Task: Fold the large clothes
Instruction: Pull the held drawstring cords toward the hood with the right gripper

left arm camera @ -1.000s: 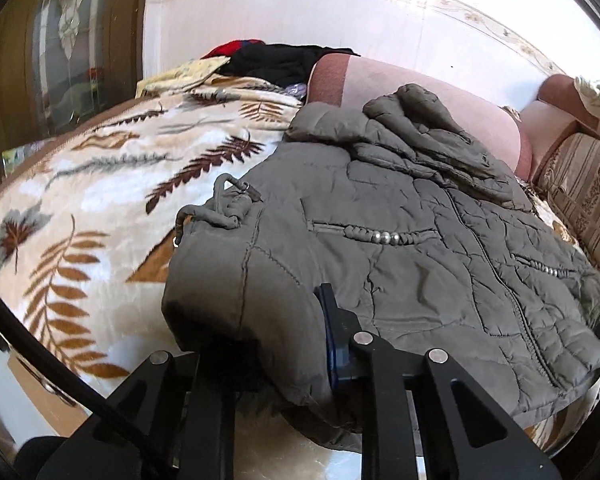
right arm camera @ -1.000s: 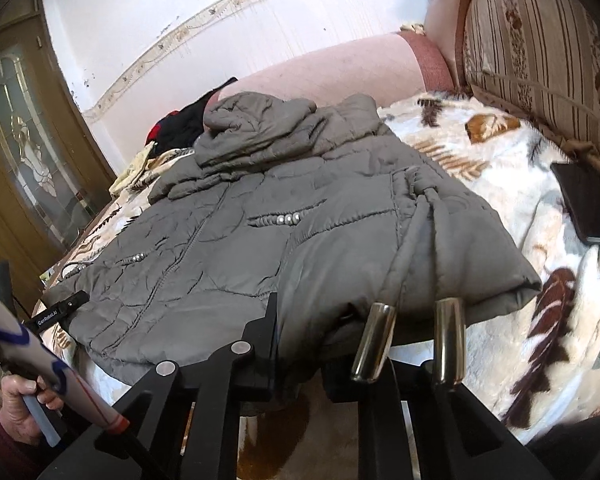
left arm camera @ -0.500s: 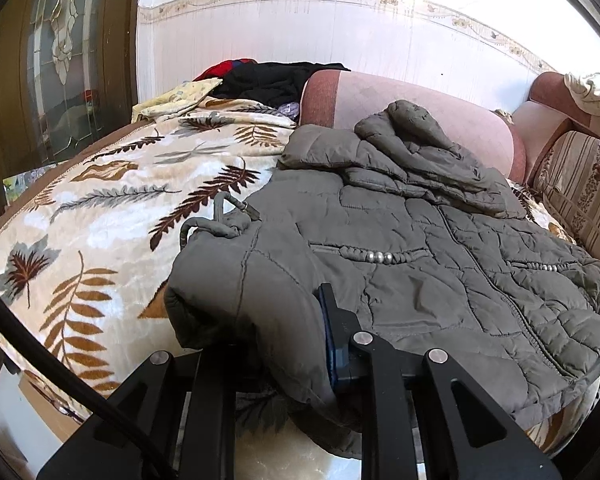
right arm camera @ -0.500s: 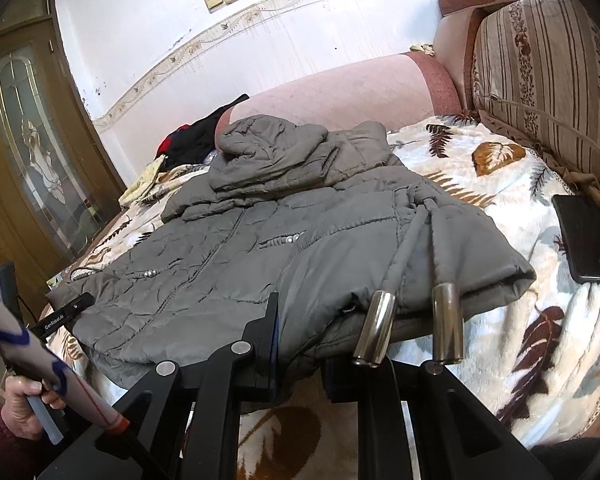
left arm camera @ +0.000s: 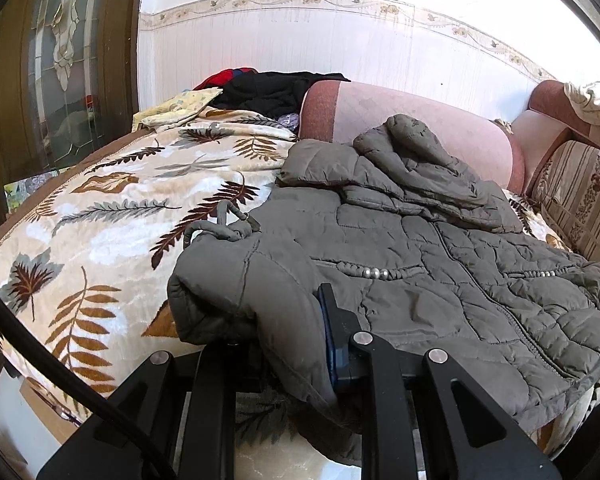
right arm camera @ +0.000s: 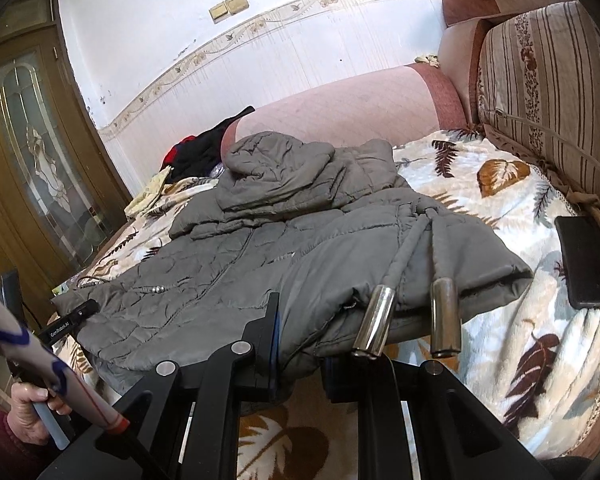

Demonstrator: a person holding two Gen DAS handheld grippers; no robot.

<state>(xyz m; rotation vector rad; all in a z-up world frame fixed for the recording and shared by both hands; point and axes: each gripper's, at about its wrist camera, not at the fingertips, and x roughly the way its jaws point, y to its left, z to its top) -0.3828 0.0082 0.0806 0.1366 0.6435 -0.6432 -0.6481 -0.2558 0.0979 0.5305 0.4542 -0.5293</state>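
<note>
The left tool is pinched on the near hem corner of a grey quilted jacket, fabric bunched between its black fingers. The right tool likewise clamps the opposite hem corner, puffy cloth draped over it. The jacket lies spread on a plush leaf-patterned blanket covering the bed, hood crumpled at the far end. Two shiny metal cord tips dangle over the hem.

White wall with floral border strip, wooden glazed door at left, pink sofa arm, striped cushion, daylight.
</note>
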